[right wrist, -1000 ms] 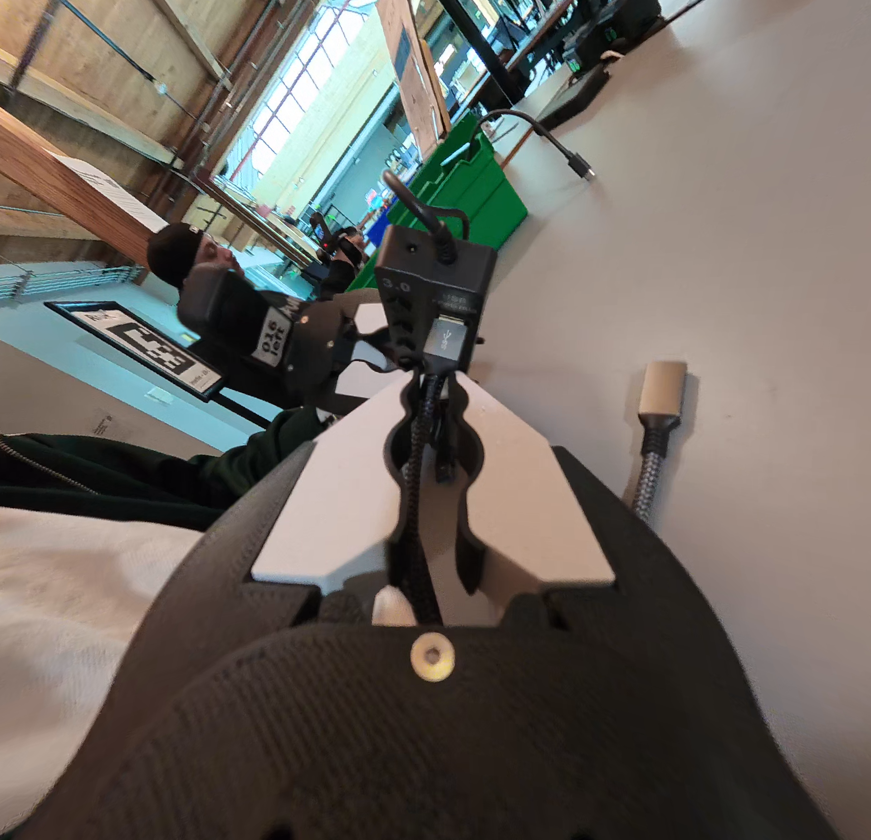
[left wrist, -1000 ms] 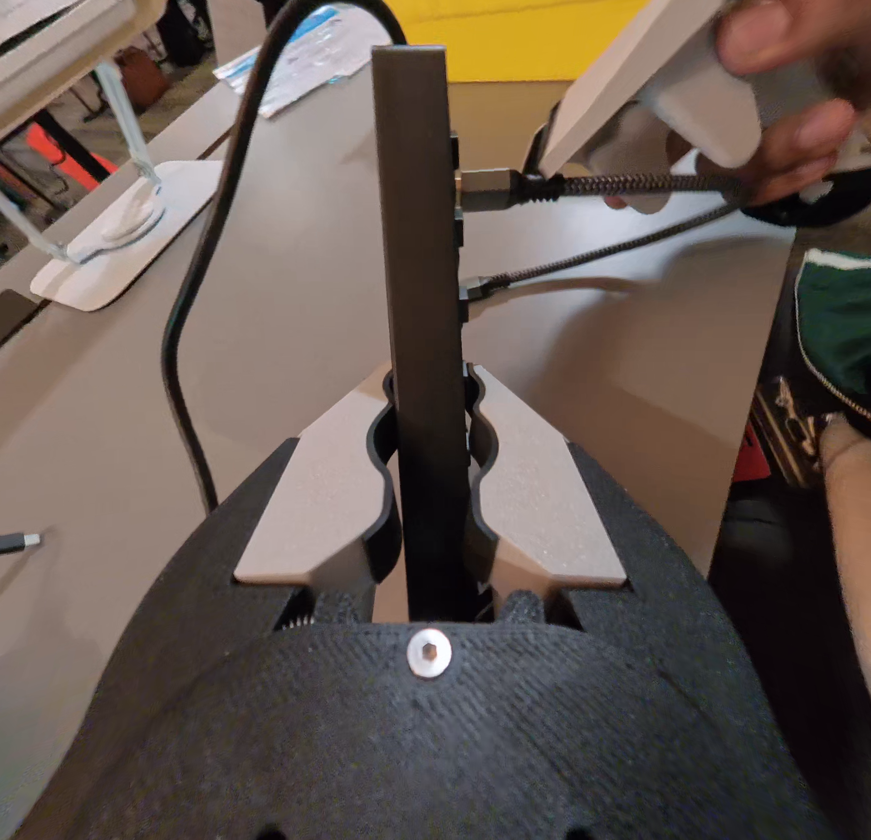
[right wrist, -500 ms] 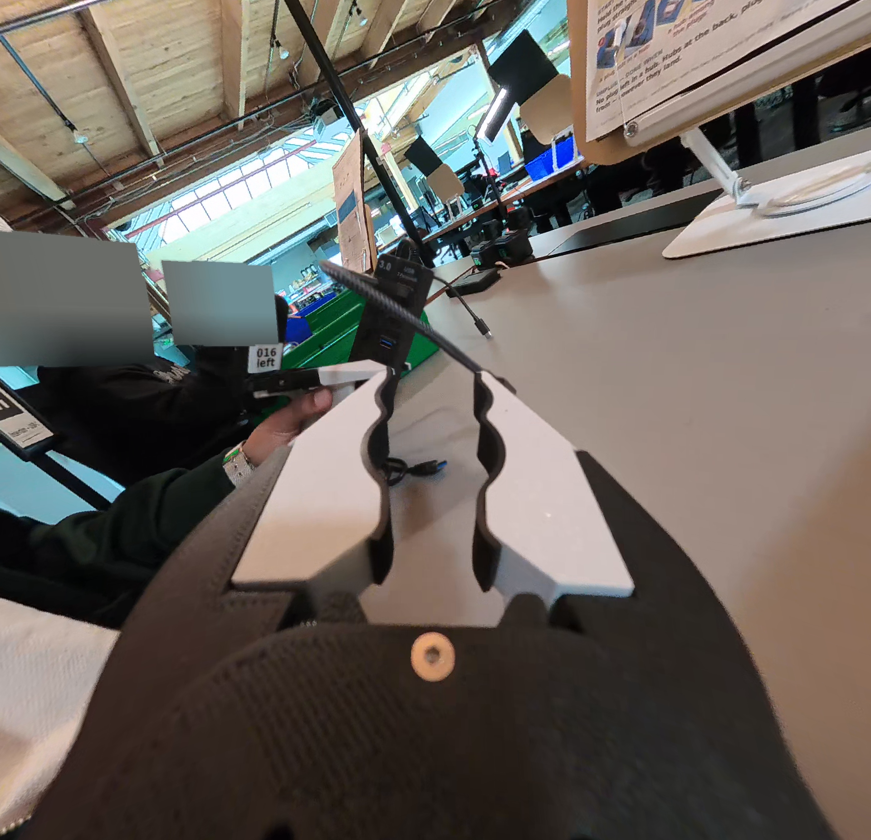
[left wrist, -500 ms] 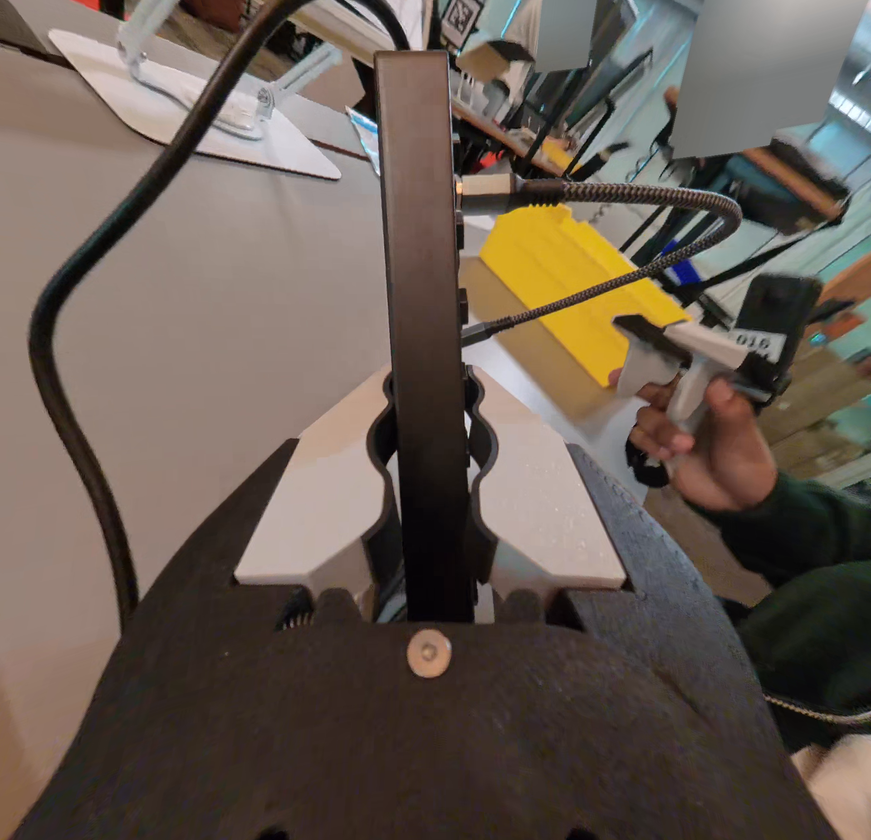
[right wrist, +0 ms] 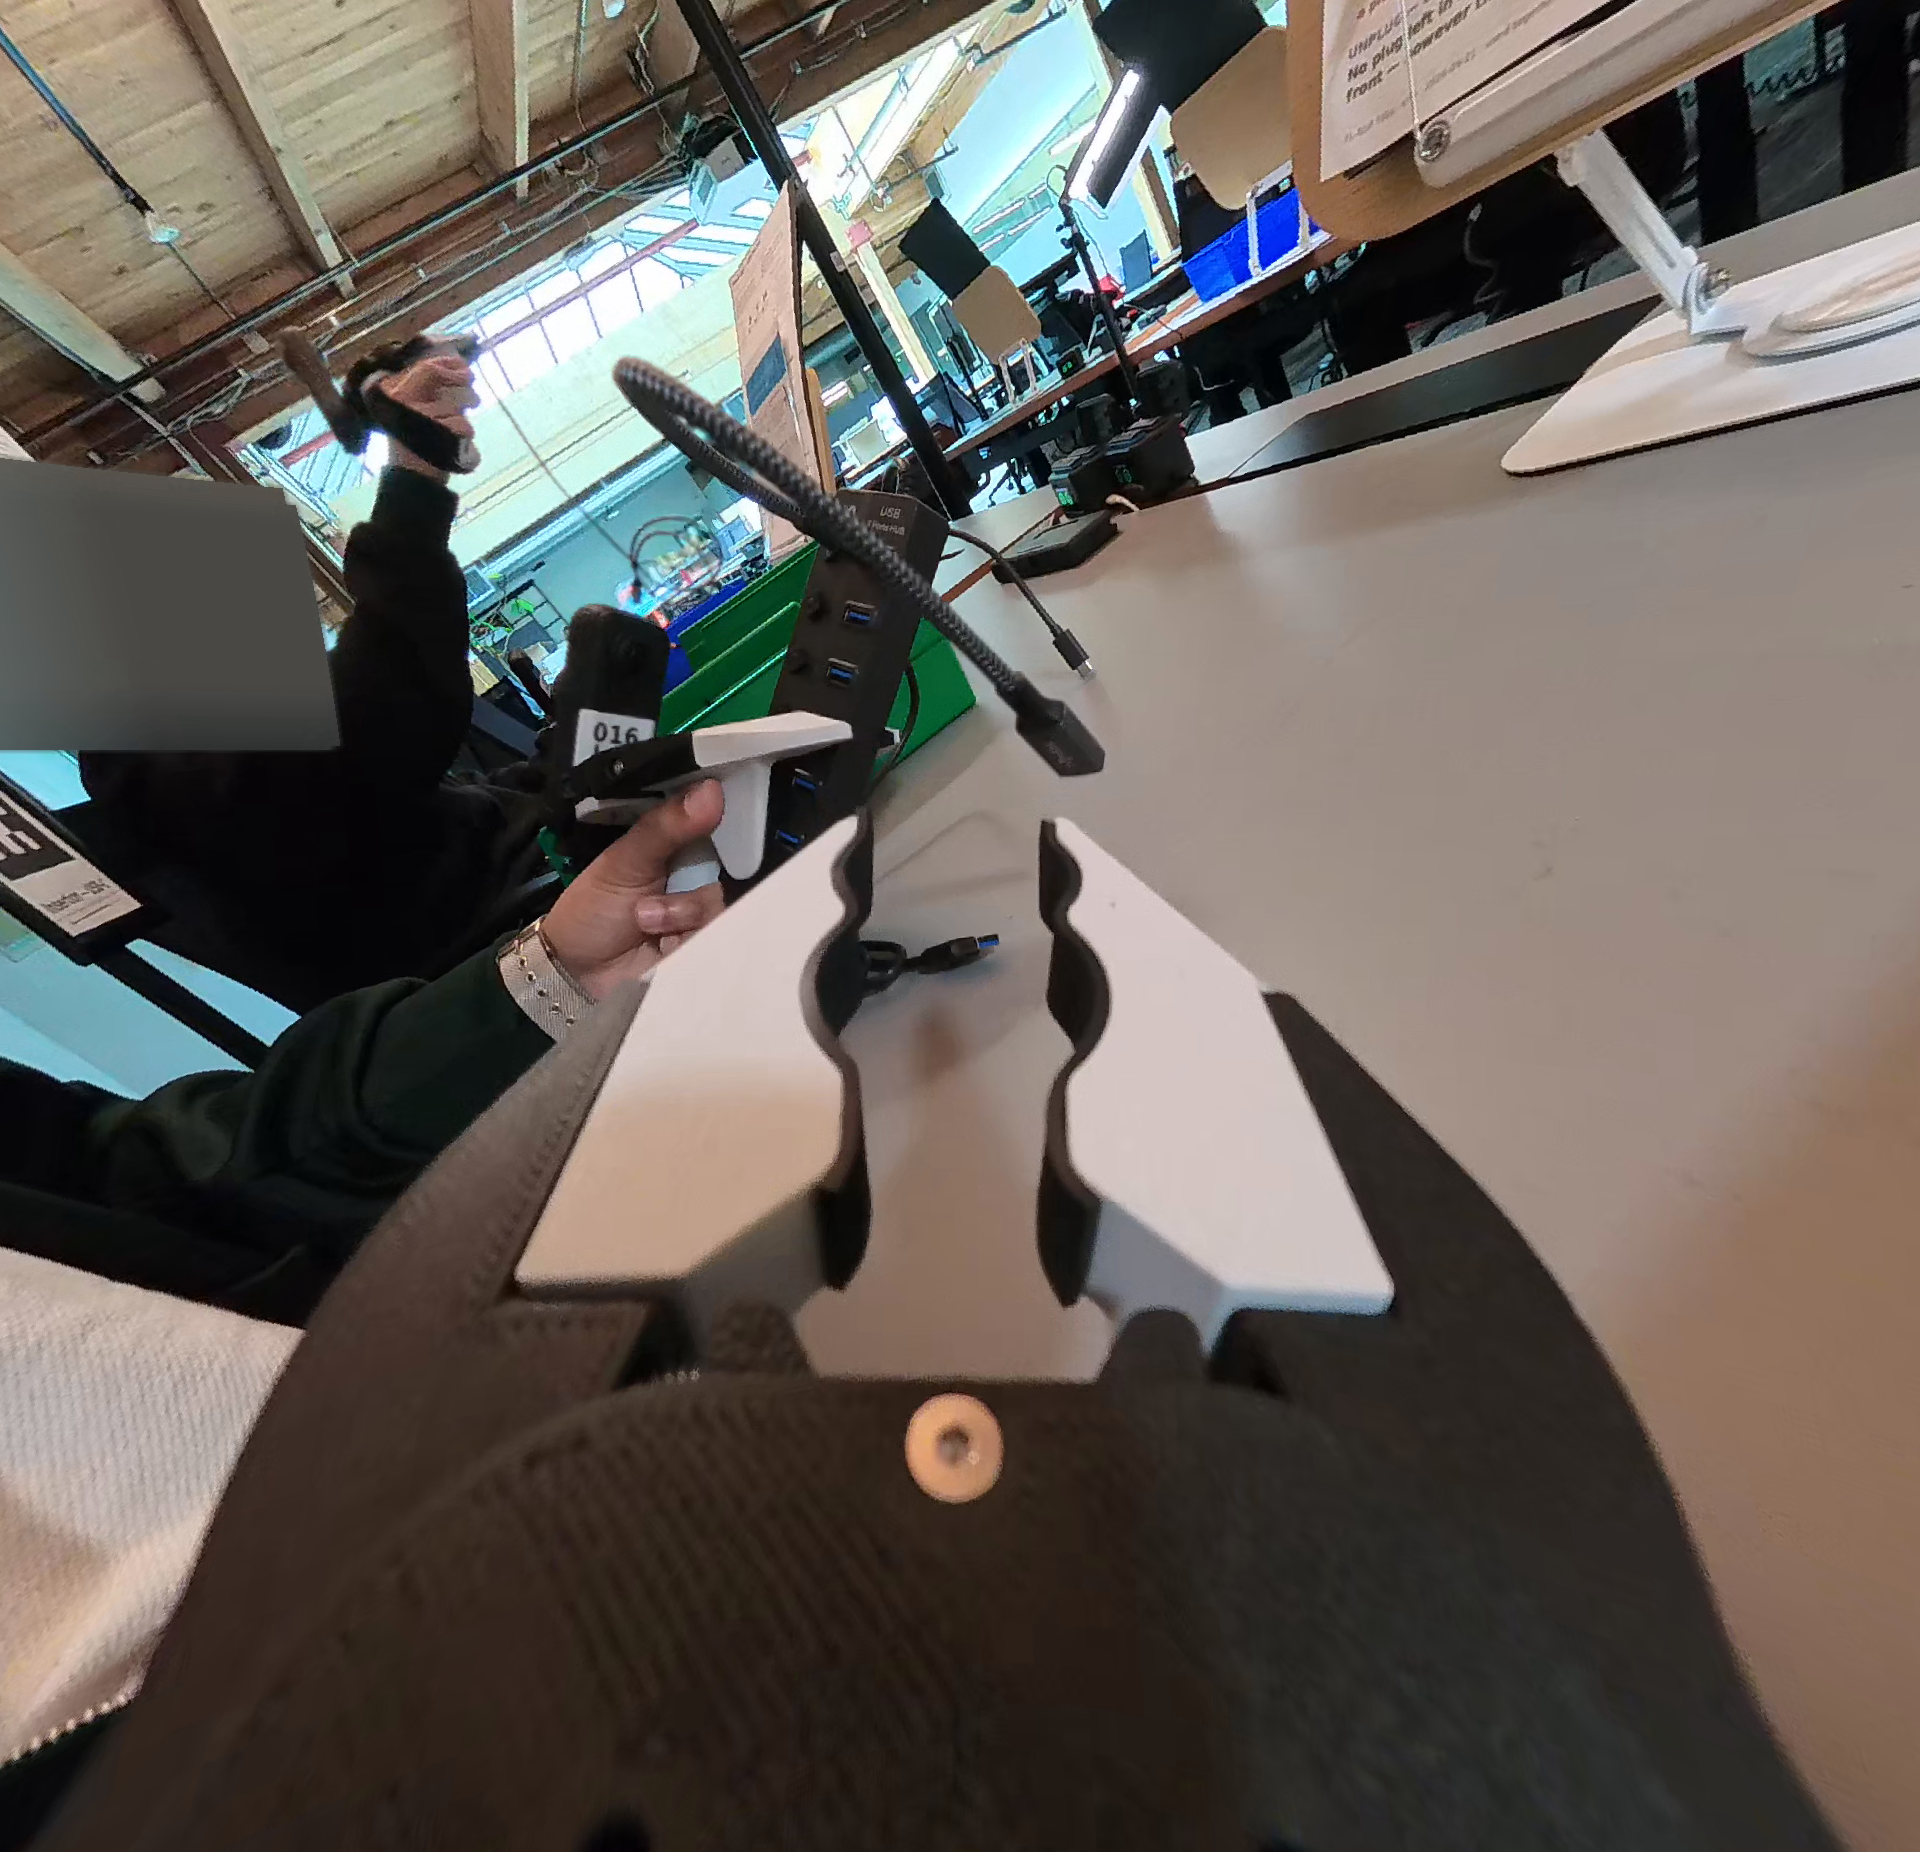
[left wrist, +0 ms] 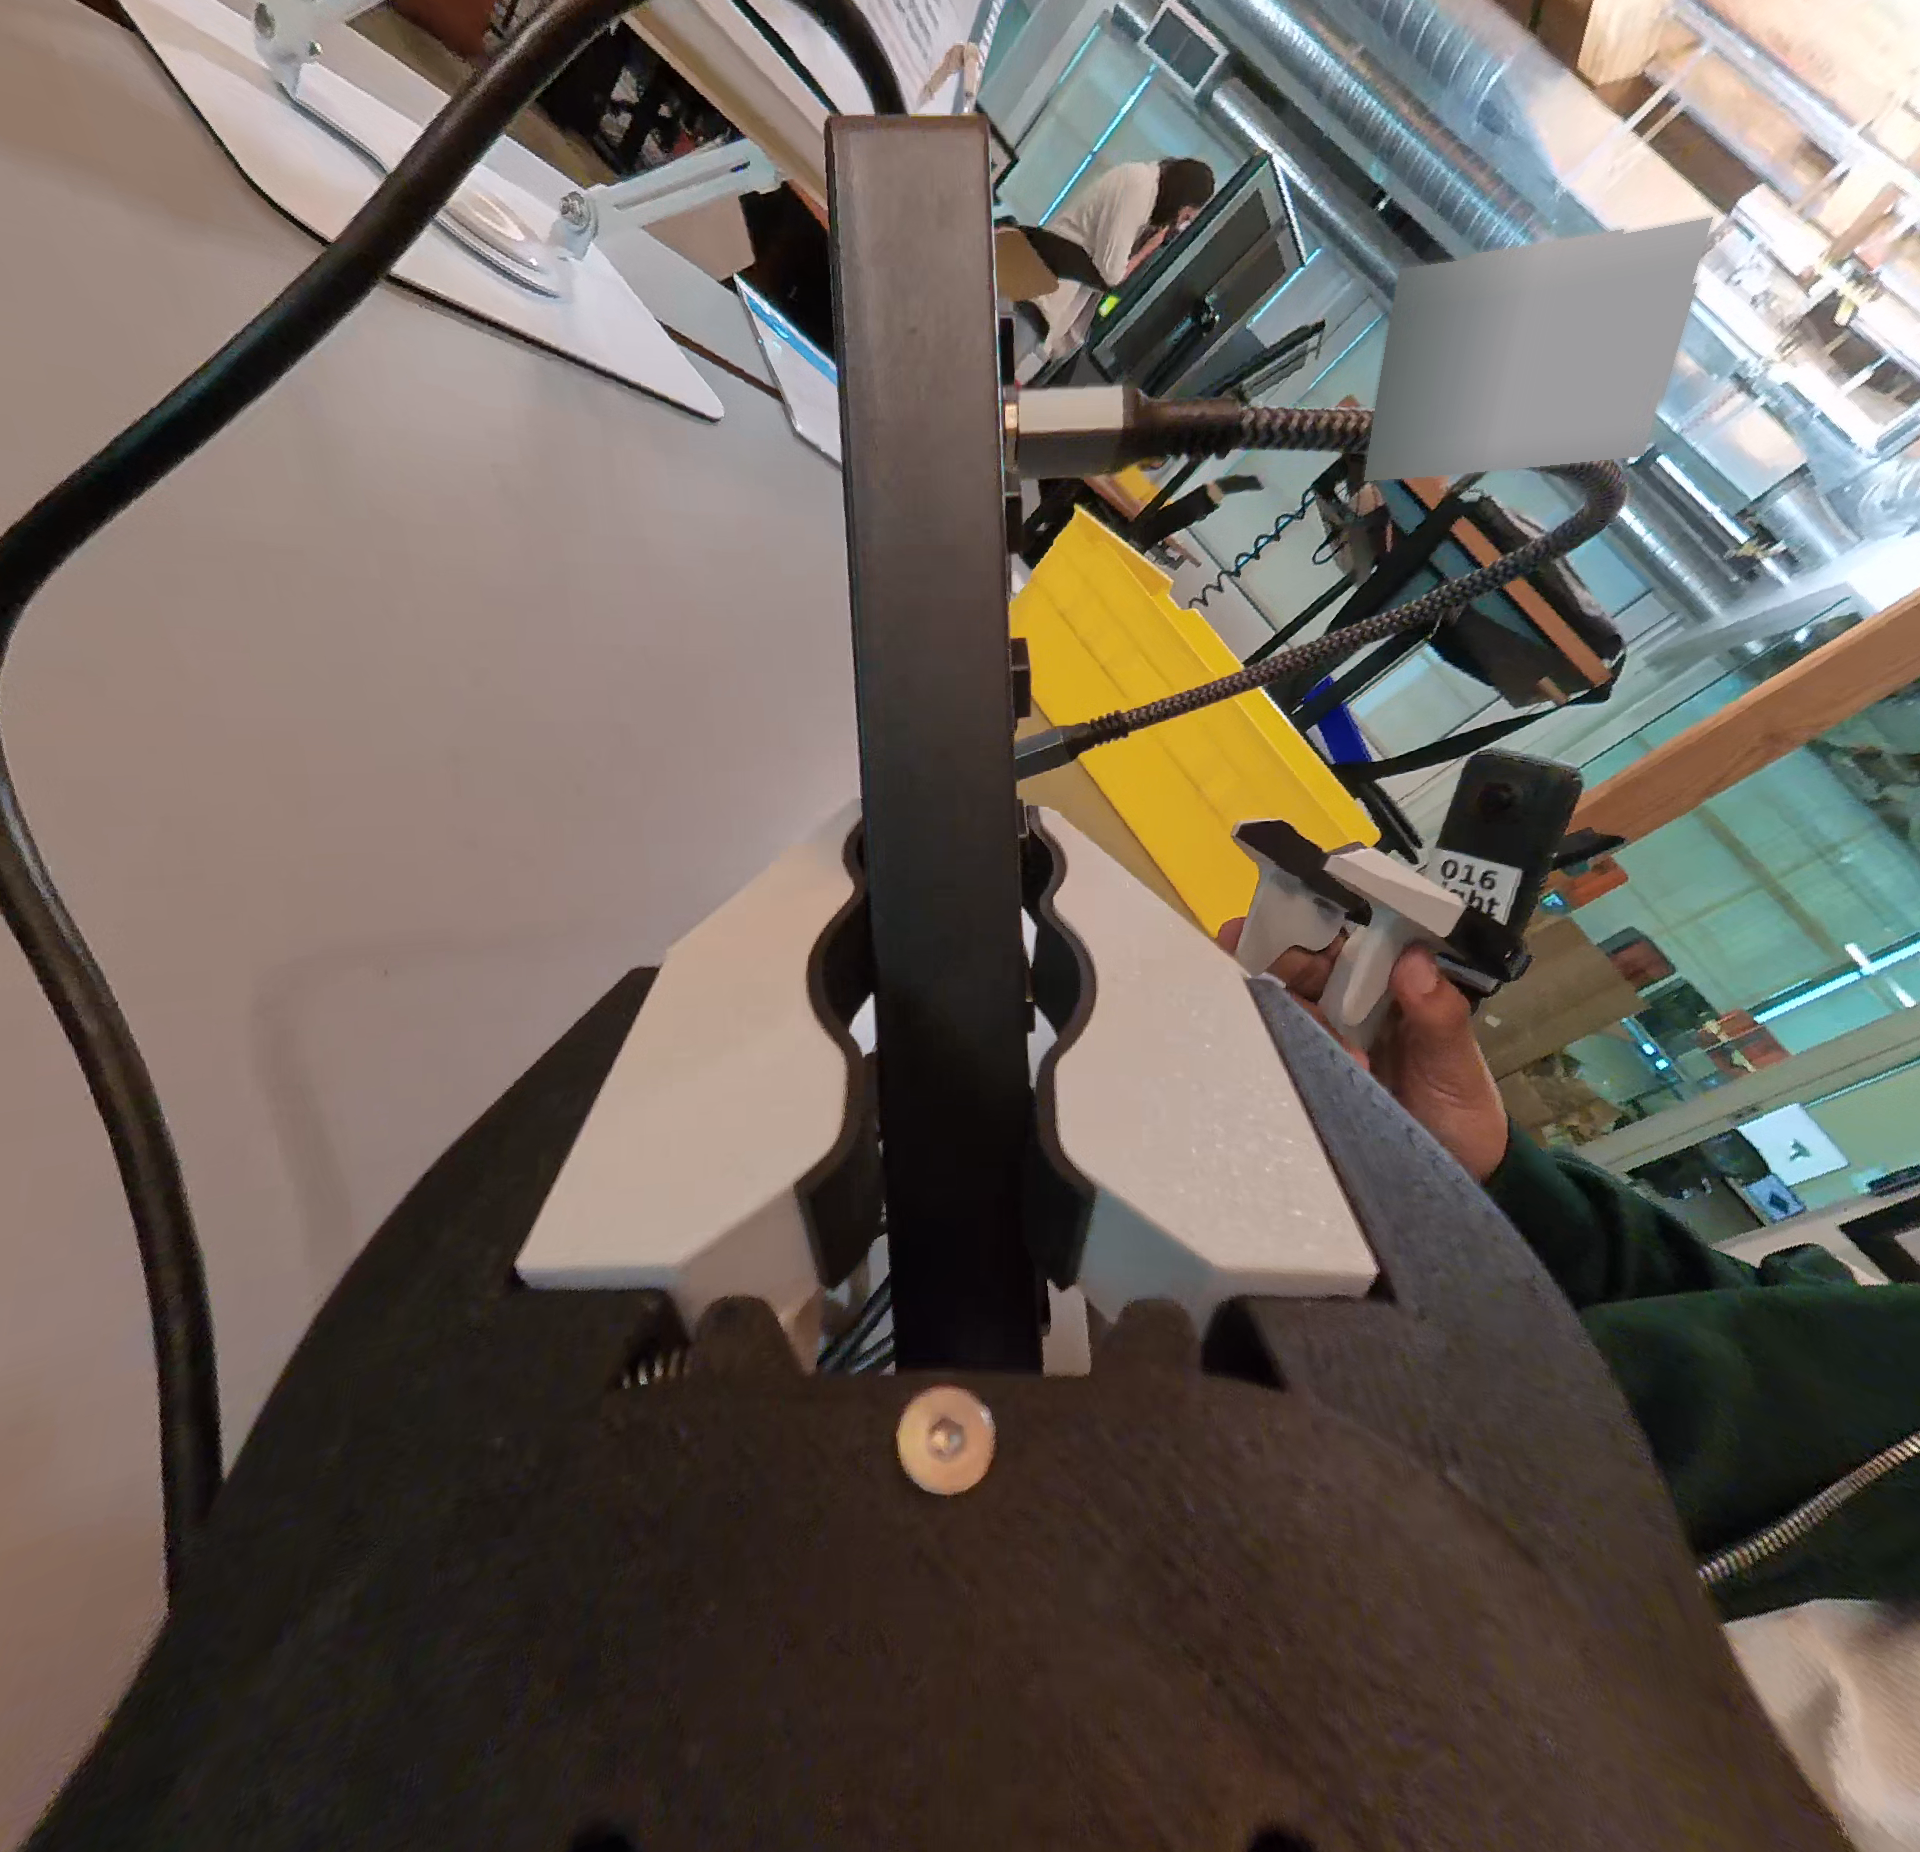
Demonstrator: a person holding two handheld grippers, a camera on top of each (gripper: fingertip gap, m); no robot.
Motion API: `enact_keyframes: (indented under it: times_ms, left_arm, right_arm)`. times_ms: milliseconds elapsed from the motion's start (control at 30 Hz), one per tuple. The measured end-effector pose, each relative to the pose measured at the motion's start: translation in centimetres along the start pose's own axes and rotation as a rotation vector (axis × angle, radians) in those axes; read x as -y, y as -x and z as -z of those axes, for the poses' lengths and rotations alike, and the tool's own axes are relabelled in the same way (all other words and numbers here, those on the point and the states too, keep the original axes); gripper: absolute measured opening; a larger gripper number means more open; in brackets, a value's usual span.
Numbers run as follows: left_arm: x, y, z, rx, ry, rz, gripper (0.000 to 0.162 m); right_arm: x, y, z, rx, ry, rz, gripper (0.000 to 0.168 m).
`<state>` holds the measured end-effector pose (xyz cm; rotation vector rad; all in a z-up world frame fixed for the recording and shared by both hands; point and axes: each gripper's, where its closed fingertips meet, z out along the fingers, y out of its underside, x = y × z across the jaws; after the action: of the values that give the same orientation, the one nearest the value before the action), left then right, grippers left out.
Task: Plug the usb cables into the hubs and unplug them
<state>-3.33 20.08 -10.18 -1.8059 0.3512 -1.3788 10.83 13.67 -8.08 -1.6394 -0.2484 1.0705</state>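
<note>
A: While the left gripper (left wrist: 951, 981) clamps the hub (left wrist: 914, 576) by its lower end, where does the hub sit?

B: Upright in those jaws, lifted off the table (left wrist: 436, 659). Long axis runs straight away from the left camera. Ports face the right gripper's side.

A: Cables?

B: One braided cable (left wrist: 1496, 576) loops out from the hub's port face. Its silver plug (left wrist: 1081, 429) is seated high on the hub. Its other, dark plug (left wrist: 1049, 748) ends at the port face lower down; I can't tell if it's seated. The hub's own black lead (left wrist: 114, 971) leaves the top and droops on the side away from the ports.

A: Right gripper (right wrist: 951, 1013)?

B: Jaws apart, nothing between them. It's below and beside the hub, on the port side, so it's the free one and the nearer to the plugs.

A: Next move?

B: Probably an unplug. Judgement: the plugs stick out square to the hub's long axis, so the pull goes sideways away from the port face, left gripper bracing.

A: Anything else by the hub?

B: A loose blue-tipped plug (right wrist: 961, 945) lies on the table just past the right fingertips. Containers: a yellow bin (left wrist: 1174, 701) behind the hub, contents not visible.
</note>
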Motion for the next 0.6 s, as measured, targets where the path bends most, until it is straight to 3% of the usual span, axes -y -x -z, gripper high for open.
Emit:
enact_keyframes:
  times_ms: [600]
  left_arm:
    - [0.13,-0.22,0.14,-0.059,-0.015,0.078,0.023]
  right_arm:
    - [-1.05,0.14,-0.48,0.007,0.051,0.021,0.03]
